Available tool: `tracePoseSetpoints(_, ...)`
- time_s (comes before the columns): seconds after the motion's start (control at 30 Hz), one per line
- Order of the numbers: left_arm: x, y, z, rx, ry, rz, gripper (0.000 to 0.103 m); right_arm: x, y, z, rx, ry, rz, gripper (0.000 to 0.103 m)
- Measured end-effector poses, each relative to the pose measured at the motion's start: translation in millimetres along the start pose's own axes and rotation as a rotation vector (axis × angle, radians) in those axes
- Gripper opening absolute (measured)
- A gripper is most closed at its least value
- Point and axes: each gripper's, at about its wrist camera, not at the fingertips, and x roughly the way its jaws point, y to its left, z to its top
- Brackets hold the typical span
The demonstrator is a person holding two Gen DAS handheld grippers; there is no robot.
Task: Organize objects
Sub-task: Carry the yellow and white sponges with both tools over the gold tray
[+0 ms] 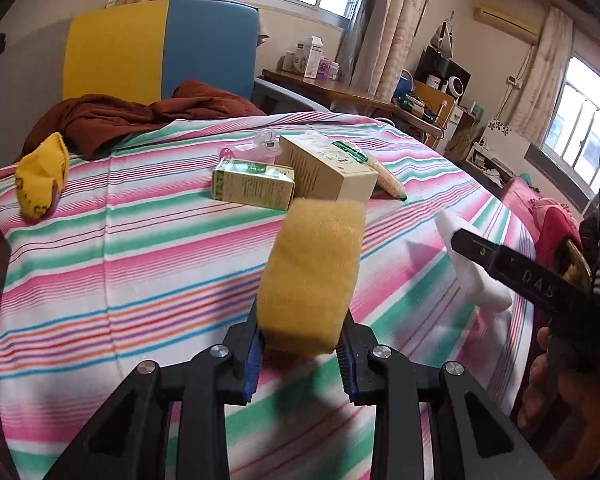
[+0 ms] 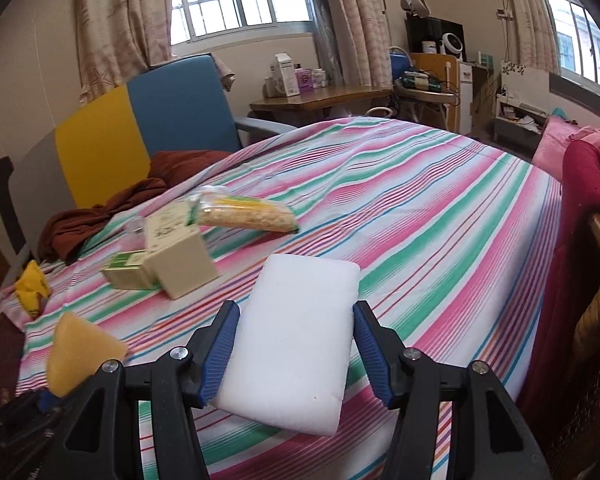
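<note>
Here, the left gripper [image 1: 302,354] was pinching a yellow sponge [image 1: 312,272] by its lower end, the blue pads pressed into both sides so that the sponge stood up above the striped sheet [image 1: 140,272]. The right gripper [image 2: 296,350] was clamped on a white foam block [image 2: 290,344], which stuck out forward between its fingers and was lifted off the sheet. Taking the large beige box [image 1: 328,170] on the sheet as the landmark, the yellow sponge was in front of it, nearer to the camera, and the white block was to its right in the left wrist view. A small green carton [image 1: 254,184] lay just beside the box on its left, touching it. A bag of pale grains [image 2: 246,214] lay behind the box, with one end on top of it. A yellow cloth pouch [image 1: 40,184] was well apart to the left of the box, and a brown garment [image 1: 132,120] was heaped behind it, near a chair [image 1: 160,48] in blue and yellow.
</note>
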Motion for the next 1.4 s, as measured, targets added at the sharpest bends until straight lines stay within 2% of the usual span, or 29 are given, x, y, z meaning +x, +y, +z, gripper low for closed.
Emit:
tracePoseSetpoints(0.17, -13.2, -0.1, -14.5, 0.038, 0.009, 0.019, 0.03, -13.6, 22.0, -6.9, 0.0, 0.017, 0.062, 0.059)
tracePoseSetpoints(0.57, -90.0, 19.7, -27.7, 0.025, -0.089, 0.006, 0.03, -48.2, 82.2, -20.7, -0.055, 0.047, 0.207, 0.059)
tracePoseSetpoints(1.0, -162.2, 98.3, -49.5, -0.2, -0.154, 0.065, 0.03, -80.1, 171.3, -44.9, -0.209, 0.089, 0.389, 0.059)
tracePoseSetpoints(1.23, -192.0, 151.0, -53.5, -0.306, -0.175, 0.144, 0.03, -93.2, 233.4, -49.9, -0.332, 0.106, 0.491, 0.059)
tracePoseSetpoints(1.4, -210.0, 200.8, -50.0, -0.388, -0.17, 0.222, 0.03, -95.1, 291.7, -50.6, -0.425, 0.15, 0.584, 0.059)
